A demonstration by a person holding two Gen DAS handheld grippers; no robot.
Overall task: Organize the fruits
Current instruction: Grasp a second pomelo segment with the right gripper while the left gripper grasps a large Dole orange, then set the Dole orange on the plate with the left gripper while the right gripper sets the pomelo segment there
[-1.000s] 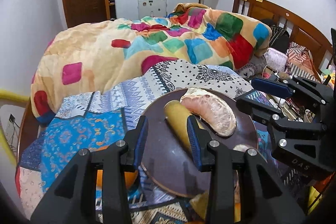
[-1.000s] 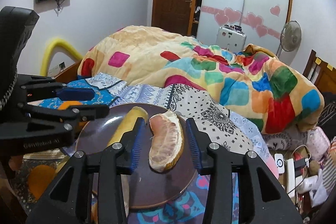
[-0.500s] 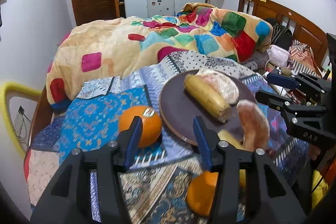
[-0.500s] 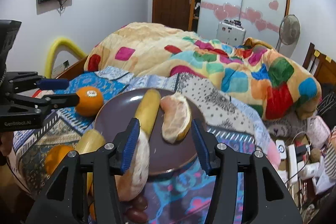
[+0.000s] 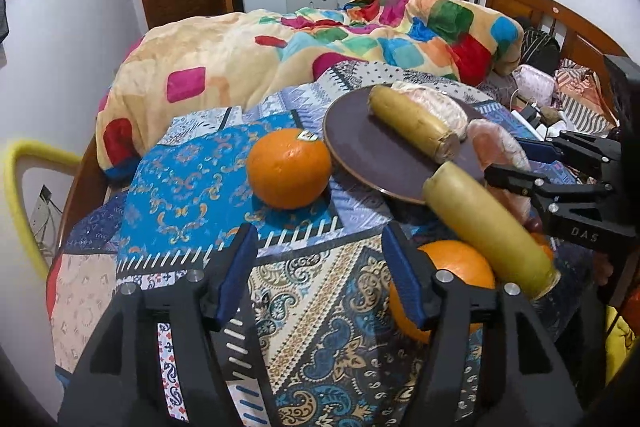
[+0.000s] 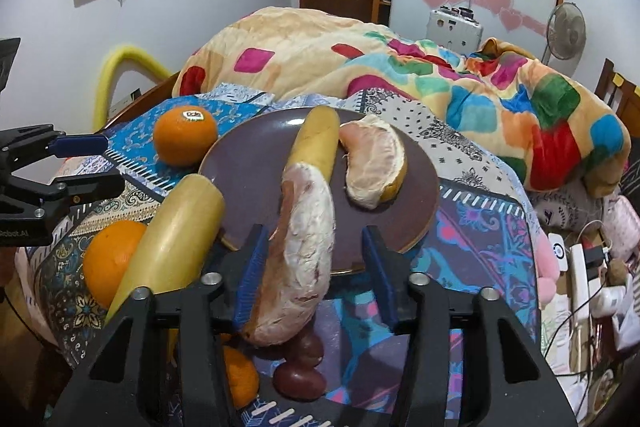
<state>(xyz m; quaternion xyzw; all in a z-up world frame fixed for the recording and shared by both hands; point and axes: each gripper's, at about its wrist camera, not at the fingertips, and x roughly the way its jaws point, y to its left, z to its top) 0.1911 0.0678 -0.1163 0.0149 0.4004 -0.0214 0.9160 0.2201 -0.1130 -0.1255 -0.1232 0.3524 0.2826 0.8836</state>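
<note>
Both tongs hang low over the patterned bedspread [image 5: 192, 167]. Left gripper [image 5: 316, 269] has its jaws opening, about half spread, with only cloth between them; a stickered orange [image 5: 289, 169] sits beyond its tips, just left of the dark plate [image 5: 360, 147], apart from both fingers. Right gripper [image 6: 316, 267] has its jaws closing around a peeled pomelo segment [image 6: 304, 247] that lies over the plate's near rim. The left pad [image 6: 250, 273] lies against the segment, while a clear gap separates the fruit from the right pad, so nothing is clamped.

On the plate lie a yellow cylindrical fruit piece [image 6: 314, 143] and a second pomelo segment [image 6: 374, 163] to its right. A second yellow cylinder [image 6: 172, 239] leans near the plate's left rim, resting on another orange [image 6: 108, 259]. Dark reddish fruits [image 6: 300, 371] sit near the right gripper's base, beside a further orange [image 6: 240, 375]. A colourful quilt [image 6: 400, 75] is heaped on the far side of the bed.
</note>
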